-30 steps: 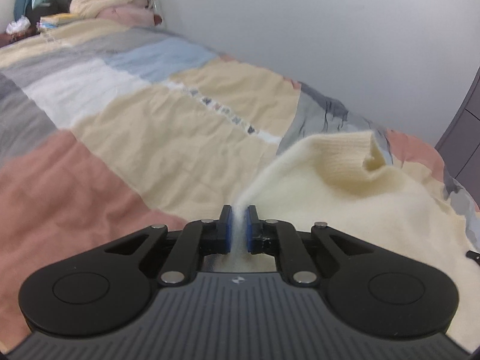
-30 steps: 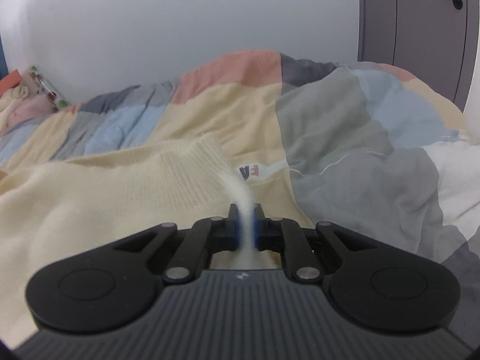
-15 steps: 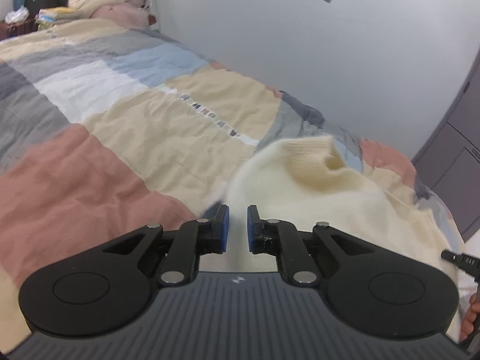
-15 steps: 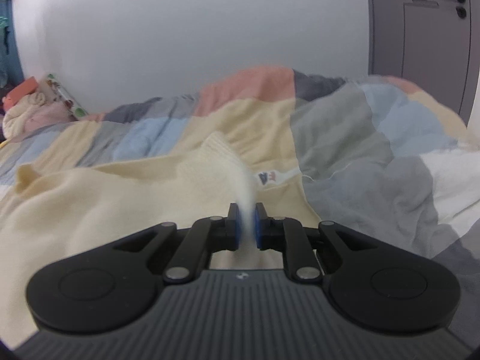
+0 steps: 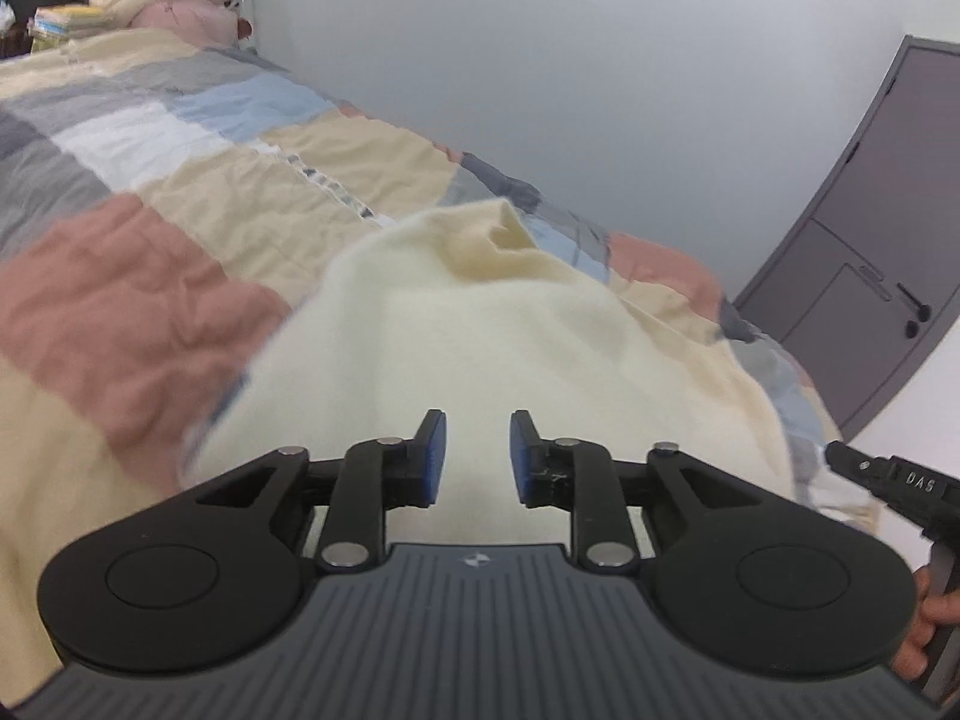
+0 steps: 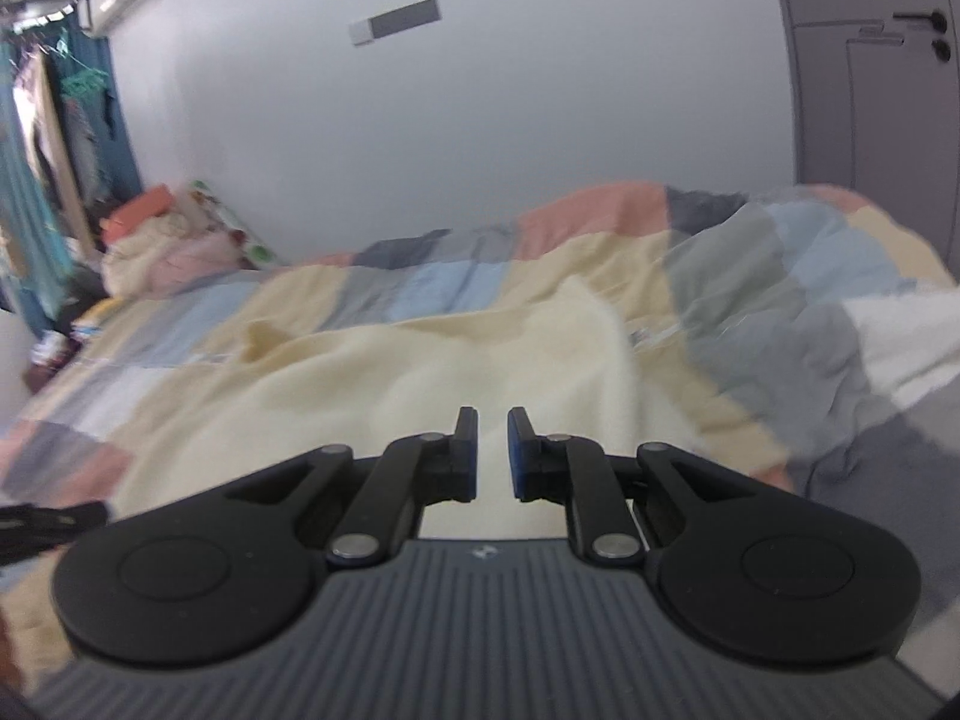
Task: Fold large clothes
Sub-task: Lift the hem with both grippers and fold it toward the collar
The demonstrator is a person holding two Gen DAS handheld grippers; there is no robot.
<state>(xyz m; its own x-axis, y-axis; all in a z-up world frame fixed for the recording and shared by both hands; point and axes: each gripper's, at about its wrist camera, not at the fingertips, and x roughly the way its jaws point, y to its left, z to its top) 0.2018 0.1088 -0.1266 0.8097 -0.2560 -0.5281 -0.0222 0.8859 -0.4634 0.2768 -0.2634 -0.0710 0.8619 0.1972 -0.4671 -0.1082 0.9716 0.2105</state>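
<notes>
A cream knit sweater (image 5: pixel 480 324) lies on the patchwork bedspread (image 5: pixel 120 300); it also shows in the right wrist view (image 6: pixel 420 378). My left gripper (image 5: pixel 477 450) is open and empty, raised above the sweater's near part. My right gripper (image 6: pixel 492 447) is open with a narrow gap and empty, also above the sweater. The right gripper's tip shows at the right edge of the left wrist view (image 5: pixel 888 477), held by a hand.
The bedspread (image 6: pixel 810 312) covers the whole bed. A white wall (image 5: pixel 600 120) runs behind it. A grey door (image 5: pixel 870 252) stands at the right. Pillows and piled clothes (image 6: pixel 162 252) lie at the far left end.
Both grippers have opened and let go of the sweater, then lifted away. The sweater has dropped onto the bed.
</notes>
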